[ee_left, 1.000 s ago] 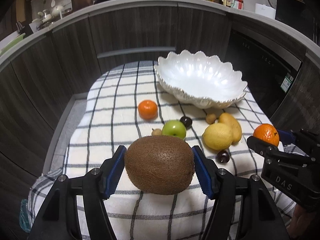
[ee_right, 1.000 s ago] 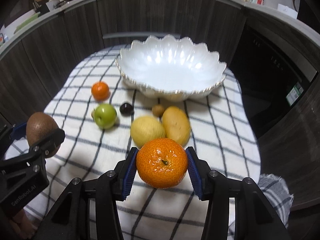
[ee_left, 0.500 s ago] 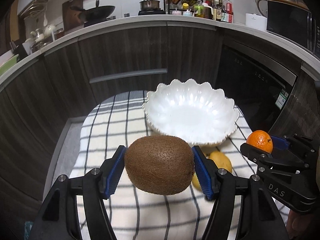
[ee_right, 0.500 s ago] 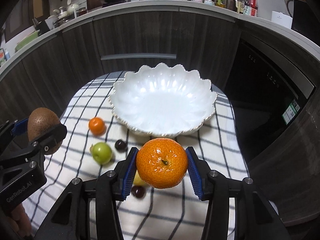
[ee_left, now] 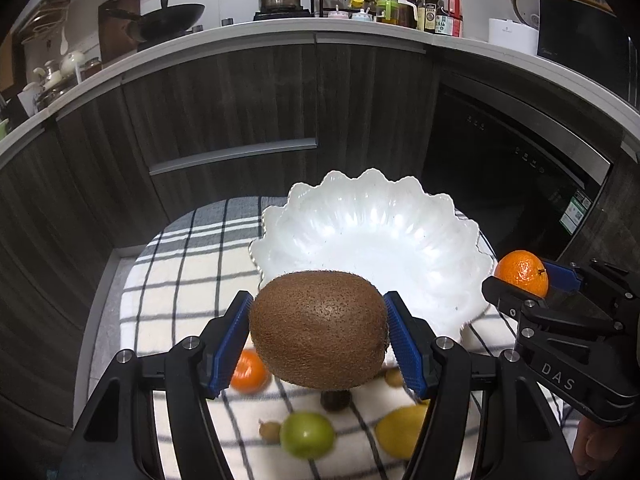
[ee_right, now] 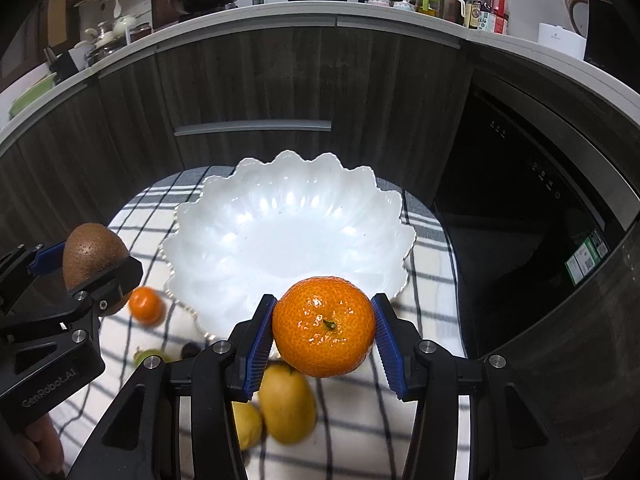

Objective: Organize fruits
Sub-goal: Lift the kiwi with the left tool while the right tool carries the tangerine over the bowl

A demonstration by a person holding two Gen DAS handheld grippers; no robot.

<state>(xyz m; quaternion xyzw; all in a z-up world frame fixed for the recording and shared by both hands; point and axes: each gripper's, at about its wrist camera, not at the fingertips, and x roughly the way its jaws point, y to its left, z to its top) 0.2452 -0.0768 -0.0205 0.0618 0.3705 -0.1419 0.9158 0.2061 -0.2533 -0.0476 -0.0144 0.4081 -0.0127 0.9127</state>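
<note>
Left gripper point(ee_left: 319, 338): blue pads clamp both ends of a brown kiwi point(ee_left: 318, 328), held in the air at the near rim of the white scalloped bowl point(ee_left: 440, 220). Right gripper point(ee_right: 324, 340): pads set narrower, clamping an orange point(ee_right: 324, 330) above the bowl's near edge. Other fruit lies on the checked cloth point(ee_left: 176, 264) below.

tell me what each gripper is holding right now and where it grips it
The left gripper clamps a kiwi by its two ends. The right gripper clamps an orange across its sides, stem facing the camera.
</note>
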